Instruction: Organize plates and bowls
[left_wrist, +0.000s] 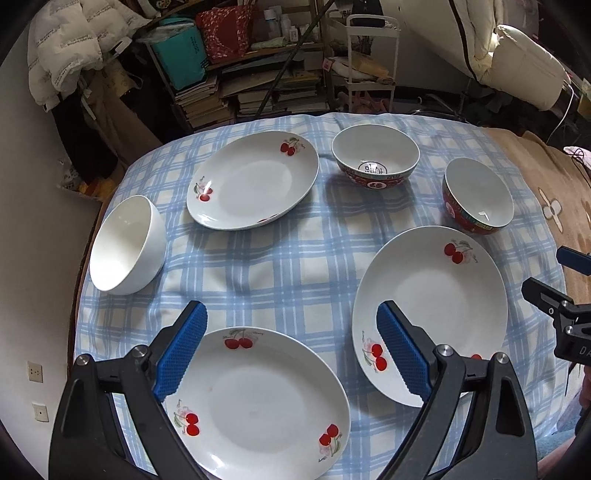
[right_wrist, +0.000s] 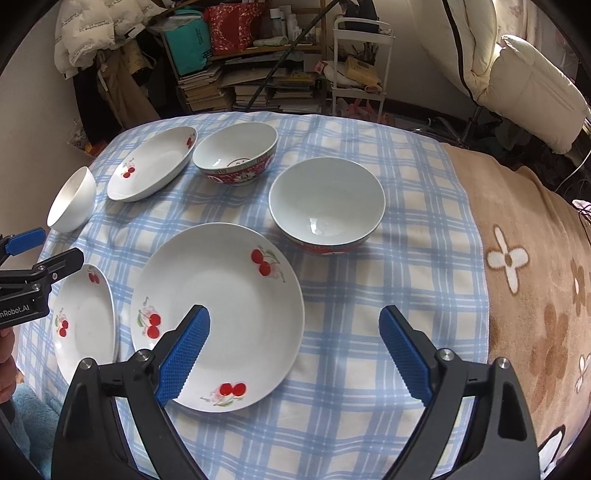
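near plate (left_wrist: 258, 398) | plates – three | bowls – three | checked cloth (left_wrist: 295, 266)

Three white cherry-print plates (left_wrist: 255, 398) (left_wrist: 432, 310) (left_wrist: 253, 179), upright, well apart on checked cloth. Plain white bowl (left_wrist: 127, 245) tilted at left edge. Two red-patterned bowls (left_wrist: 375, 157) (left_wrist: 476, 195) upright, far side.

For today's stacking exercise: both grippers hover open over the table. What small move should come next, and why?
Probably lower the open left gripper to the rim of the near cherry plate below it. Nothing is stacked yet, and neither it nor the right gripper holds anything.
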